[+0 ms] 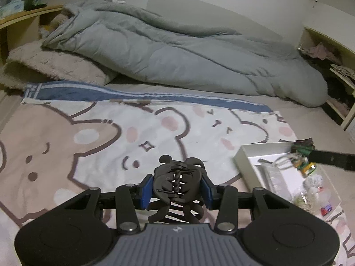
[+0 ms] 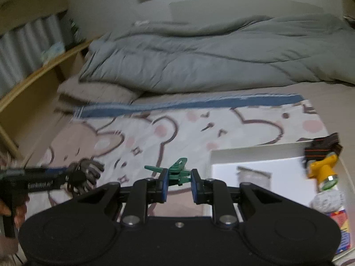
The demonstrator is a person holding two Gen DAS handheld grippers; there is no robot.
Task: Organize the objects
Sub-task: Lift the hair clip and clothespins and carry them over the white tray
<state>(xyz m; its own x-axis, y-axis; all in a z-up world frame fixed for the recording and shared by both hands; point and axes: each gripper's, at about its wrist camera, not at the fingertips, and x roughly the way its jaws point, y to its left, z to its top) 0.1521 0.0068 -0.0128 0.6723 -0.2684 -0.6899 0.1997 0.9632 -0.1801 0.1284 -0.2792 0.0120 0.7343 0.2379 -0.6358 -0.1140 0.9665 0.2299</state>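
My left gripper (image 1: 177, 186) is shut on a black hair claw clip (image 1: 177, 181), held clear above the bear-print blanket (image 1: 88, 133). The right wrist view shows the same clip (image 2: 86, 175) at the left, in the left gripper (image 2: 68, 176). My right gripper (image 2: 178, 184) is shut on a green plastic clip (image 2: 177, 170), just left of the white tray (image 2: 244, 153). From the left wrist view the green clip (image 1: 304, 151) hangs over the tray's (image 1: 241, 157) far edge, in the right gripper (image 1: 310, 155).
The tray holds a yellow-capped spray bottle (image 2: 324, 173), a black band (image 2: 321, 148), a clear bag (image 2: 255, 175) and small packets. A grey duvet (image 1: 177, 55) is bunched along the far side of the bed. Wooden shelves (image 2: 33, 77) stand at the left.
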